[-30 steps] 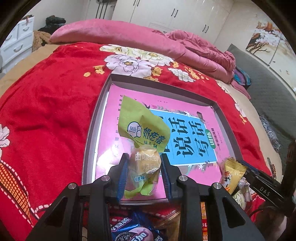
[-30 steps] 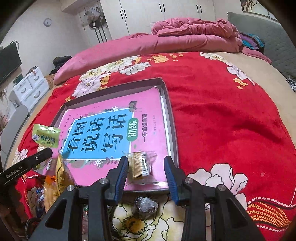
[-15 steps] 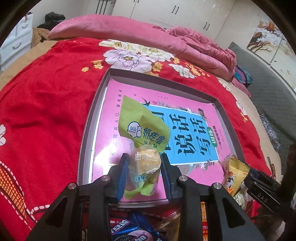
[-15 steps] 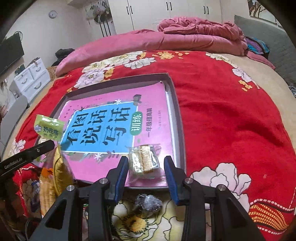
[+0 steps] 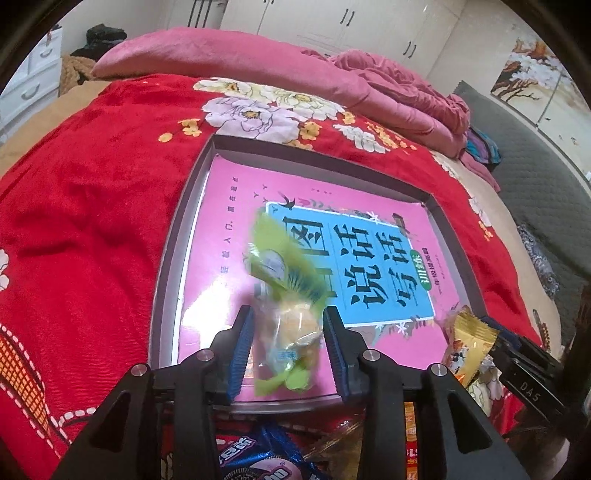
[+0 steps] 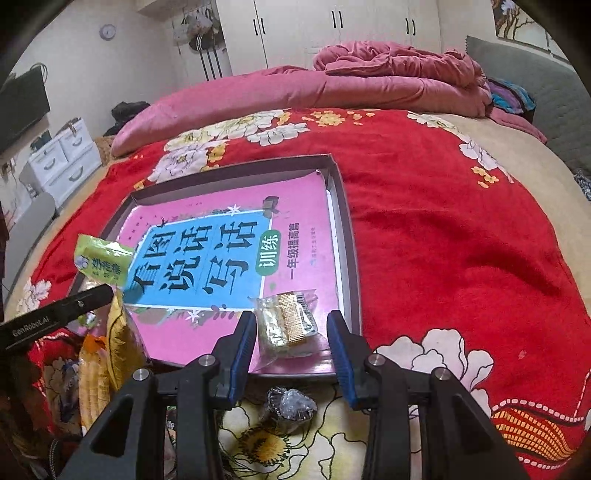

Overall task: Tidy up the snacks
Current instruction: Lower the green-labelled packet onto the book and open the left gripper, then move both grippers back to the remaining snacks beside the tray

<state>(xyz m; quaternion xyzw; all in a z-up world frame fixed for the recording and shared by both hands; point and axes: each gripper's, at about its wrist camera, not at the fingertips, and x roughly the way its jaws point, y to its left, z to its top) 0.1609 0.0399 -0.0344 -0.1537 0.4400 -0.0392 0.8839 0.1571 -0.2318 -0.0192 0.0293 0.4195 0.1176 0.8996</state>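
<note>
**Snacks over the tray on a red bed**

At bottom centre, the left hand-held gripper (image 5: 288, 347) has its jaws opening around a blurred green-wrapped yellow snack (image 5: 291, 325), pads clear of it. The right hand-held gripper (image 6: 291, 339) stands open around a clear-wrapped gold snack (image 6: 288, 325) lying in the grey tray (image 6: 347, 258), lower right corner. Beyond, the red floral blanket (image 6: 443, 221) lies bare, then pink bedding (image 6: 295, 88) and white wardrobes (image 6: 332, 33).

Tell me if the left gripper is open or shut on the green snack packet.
Opening. The left gripper has a gap on both sides of the green snack packet, whose blurred top suggests it is dropping onto the pink book.
</note>
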